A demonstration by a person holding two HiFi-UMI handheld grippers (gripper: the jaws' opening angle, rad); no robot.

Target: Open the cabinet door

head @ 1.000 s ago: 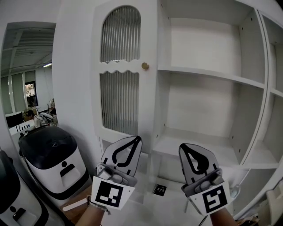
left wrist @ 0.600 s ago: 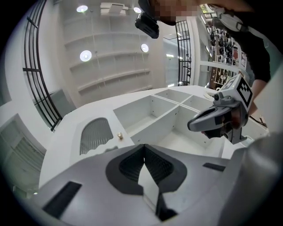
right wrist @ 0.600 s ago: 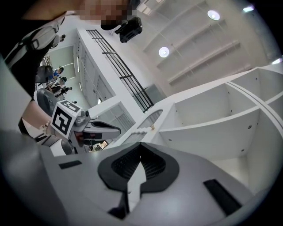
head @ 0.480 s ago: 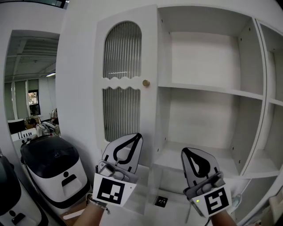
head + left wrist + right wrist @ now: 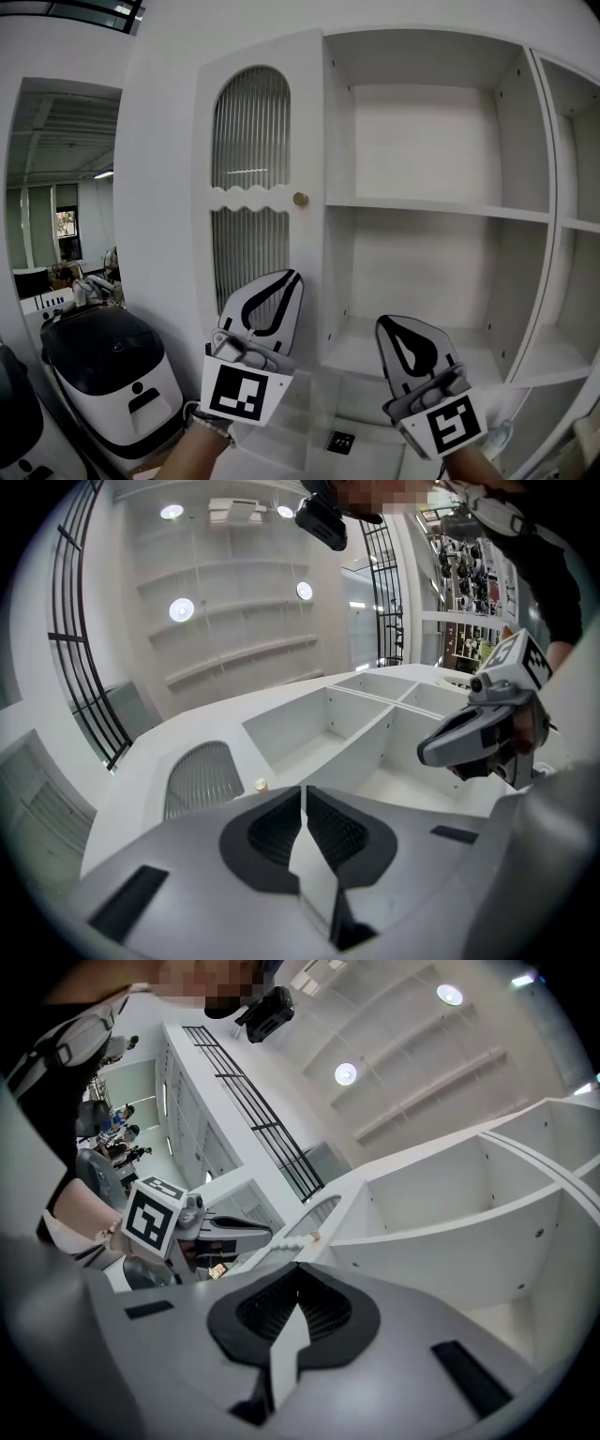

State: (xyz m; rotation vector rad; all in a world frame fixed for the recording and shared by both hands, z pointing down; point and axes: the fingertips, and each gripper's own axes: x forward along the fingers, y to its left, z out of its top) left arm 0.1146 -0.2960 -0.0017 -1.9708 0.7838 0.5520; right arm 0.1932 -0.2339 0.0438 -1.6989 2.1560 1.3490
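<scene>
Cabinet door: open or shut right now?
Shut. The door lies flush with the cabinet front; the left gripper and right gripper sit below its knob, not touching it.

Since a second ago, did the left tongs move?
Yes. The left tongs went up: their tips now sit closer below the gold knob than they did before.

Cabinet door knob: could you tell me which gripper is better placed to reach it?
Probably left: the left gripper sits almost directly below the knob, while the right gripper faces the open shelves.
</scene>
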